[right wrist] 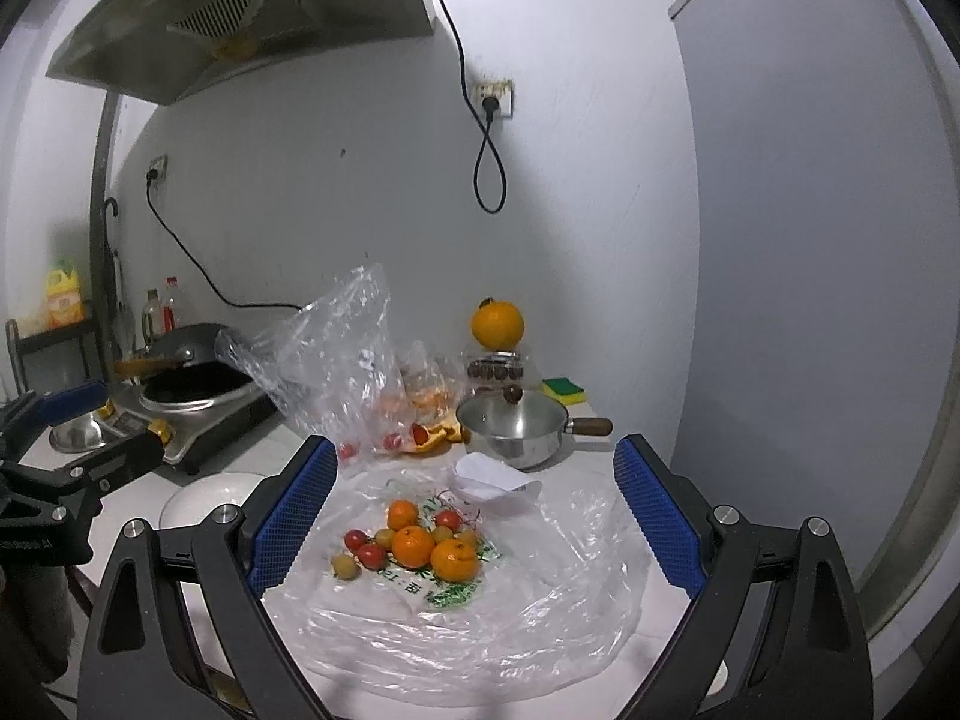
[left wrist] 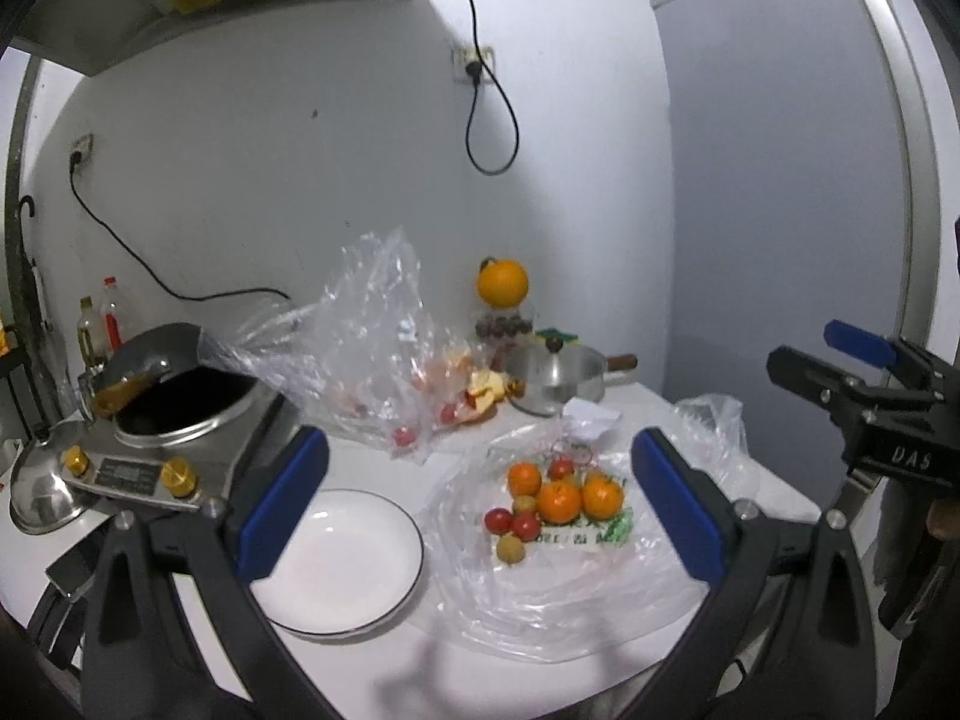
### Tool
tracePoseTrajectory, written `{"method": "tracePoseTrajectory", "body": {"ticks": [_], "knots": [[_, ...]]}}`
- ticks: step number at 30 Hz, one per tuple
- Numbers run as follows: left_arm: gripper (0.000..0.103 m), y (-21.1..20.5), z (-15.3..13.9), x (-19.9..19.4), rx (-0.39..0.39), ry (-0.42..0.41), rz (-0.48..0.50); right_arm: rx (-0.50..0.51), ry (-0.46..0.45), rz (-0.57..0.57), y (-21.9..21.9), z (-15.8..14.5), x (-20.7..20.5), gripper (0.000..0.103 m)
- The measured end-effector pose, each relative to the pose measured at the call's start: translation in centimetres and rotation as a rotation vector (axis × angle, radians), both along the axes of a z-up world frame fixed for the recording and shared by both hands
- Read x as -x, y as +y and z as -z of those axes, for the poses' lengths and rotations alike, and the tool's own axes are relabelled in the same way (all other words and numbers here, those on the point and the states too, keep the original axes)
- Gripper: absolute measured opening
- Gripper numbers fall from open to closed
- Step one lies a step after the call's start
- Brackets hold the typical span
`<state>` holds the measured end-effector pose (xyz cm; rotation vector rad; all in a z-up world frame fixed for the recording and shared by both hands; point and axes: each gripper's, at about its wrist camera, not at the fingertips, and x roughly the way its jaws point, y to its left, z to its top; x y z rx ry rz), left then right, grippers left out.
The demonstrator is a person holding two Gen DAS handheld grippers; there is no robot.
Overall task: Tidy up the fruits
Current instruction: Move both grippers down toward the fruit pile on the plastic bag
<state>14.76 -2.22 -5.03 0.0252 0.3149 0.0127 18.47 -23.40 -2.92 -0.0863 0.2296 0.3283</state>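
Jaws of both the left gripper [left wrist: 480,510] and the right gripper [right wrist: 474,516] are spread wide apart and nothing is held in them; both are poised above the white desk [left wrist: 372,462]. A flattened clear plastic bag [right wrist: 540,600] is spread on the desk, and the fruits [right wrist: 414,540] are clustered on it: three tangerines, several red cherry tomatoes and a few small yellowish fruits, none with a clear long axis. An empty white plate [left wrist: 342,558] is seen just left of the bag. Behind, a crumpled upright bag [right wrist: 336,372], a steel saucepan [right wrist: 516,426] with its handle pointing right, and an induction cooker [left wrist: 174,438] are crowded along the wall.
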Motion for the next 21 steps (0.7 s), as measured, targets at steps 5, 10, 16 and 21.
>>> {"method": "tracePoseTrajectory", "body": {"ticks": [5, 10, 16, 21], "knots": [[0.101, -0.4, 1.7, -2.3, -0.022, 0.053, 0.006, 0.014, 0.041, -0.024, 0.3, 1.5, -2.3, 0.095], [0.101, -1.1, 3.5, -4.3, -0.043, 0.113, 0.015, 0.036, 0.09, -0.05, 0.5, 3.2, -4.6, 0.095], [0.099, -2.2, 5.9, -6.8, -0.068, 0.181, 0.04, 0.045, 0.144, -0.068, 0.4, 5.2, -7.1, 0.091], [0.094, -2.8, 7.4, -8.5, -0.074, 0.232, 0.057, 0.048, 0.182, -0.083, 0.3, 6.5, -8.6, 0.089]]}}
